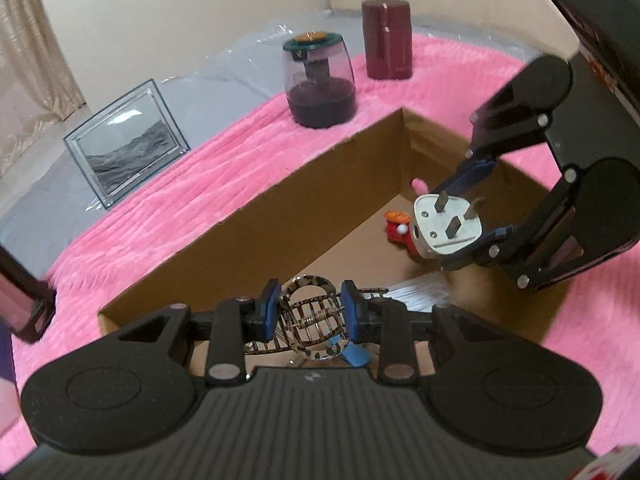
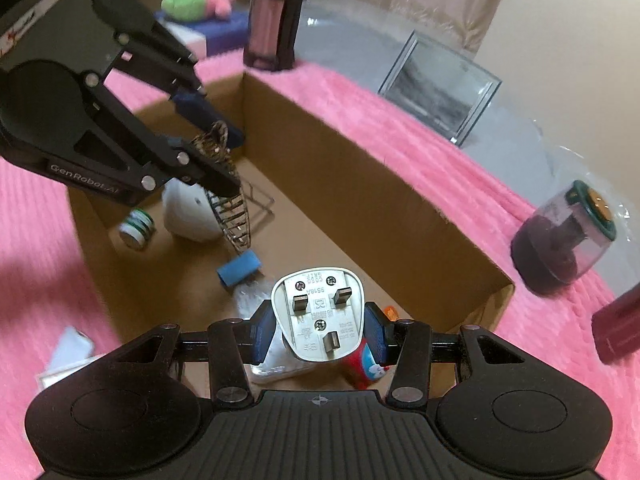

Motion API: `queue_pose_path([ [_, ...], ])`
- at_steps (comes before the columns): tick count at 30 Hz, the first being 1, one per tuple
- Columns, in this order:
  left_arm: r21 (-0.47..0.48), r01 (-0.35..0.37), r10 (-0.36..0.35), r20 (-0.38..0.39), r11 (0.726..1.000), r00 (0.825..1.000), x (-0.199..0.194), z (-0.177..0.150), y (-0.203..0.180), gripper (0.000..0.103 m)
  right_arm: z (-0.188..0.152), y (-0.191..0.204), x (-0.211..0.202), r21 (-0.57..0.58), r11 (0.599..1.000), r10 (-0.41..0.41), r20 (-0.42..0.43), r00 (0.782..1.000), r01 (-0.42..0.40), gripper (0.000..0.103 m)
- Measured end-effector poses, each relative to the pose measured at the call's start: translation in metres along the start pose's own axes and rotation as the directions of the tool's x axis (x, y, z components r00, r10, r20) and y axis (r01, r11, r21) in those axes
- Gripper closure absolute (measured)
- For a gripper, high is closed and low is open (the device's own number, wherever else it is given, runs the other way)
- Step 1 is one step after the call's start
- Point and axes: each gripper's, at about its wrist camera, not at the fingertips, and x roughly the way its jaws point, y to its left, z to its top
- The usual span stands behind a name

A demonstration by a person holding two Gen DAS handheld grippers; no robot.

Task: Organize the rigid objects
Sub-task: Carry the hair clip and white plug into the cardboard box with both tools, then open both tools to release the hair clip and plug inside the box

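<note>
- The left gripper (image 1: 310, 312) was clamped on a tortoiseshell hair clip (image 1: 310, 318), so nothing loose there. The clip sat right between the two blue pads (image 1: 270, 309), squeezed from both sides, with its round loop poking up above them and its toothed part hanging below.
- From the right wrist view, that same clip dangled teeth-down off the left gripper, over the far end of the cardboard box (image 2: 360, 168).
- The right gripper (image 2: 320, 330) was gripping a white three-pin plug (image 2: 318, 312). The plug's body was wedged between the blue pads (image 2: 264, 332), pin face turned toward the camera, and the rounded top stuck out past the fingertips.
- In the left wrist view, the plug was held above the box's inside, pins pointing up and away.
- Both grippers were over the open box, which sat on a fluffy pink blanket (image 1: 192, 184).
- Already lying on the box floor: a blue block (image 2: 240, 268), a small green-and-white roll (image 2: 137, 229), a white rounded thing (image 2: 188, 216) and a red toy (image 2: 366, 364) just under the plug.
- Outside the box on the blanket: a purple-tinted jar with a green lid (image 1: 320, 80), a dark red canister (image 1: 387, 38) and a glass picture frame (image 1: 126, 142) standing upright near the blanket's edge.
</note>
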Motion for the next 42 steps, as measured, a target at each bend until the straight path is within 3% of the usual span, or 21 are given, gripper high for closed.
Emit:
queue_pose_path([
  [18,0.124,0.023,-0.015,-0.064,0.992,0.998,0.065,0.004,0.008,0.076,0.013,-0.010,0.065,-0.225,0.974,-0.054,-0.163,0.985,0.016,0.059],
  [32,0.215,0.009,0.012,-0.098,0.977,0.995,0.088,-0.006,-0.004,0.076,0.018,-0.004,0.084,-0.270,0.963,-0.052,-0.197,0.979,-0.003,0.060],
  [42,0.219,0.026,-0.001,-0.112,0.975,0.994,0.098,-0.006,-0.005,0.075,0.019,-0.005,0.093,-0.268,0.963,-0.050,-0.219,0.974,-0.011,0.060],
])
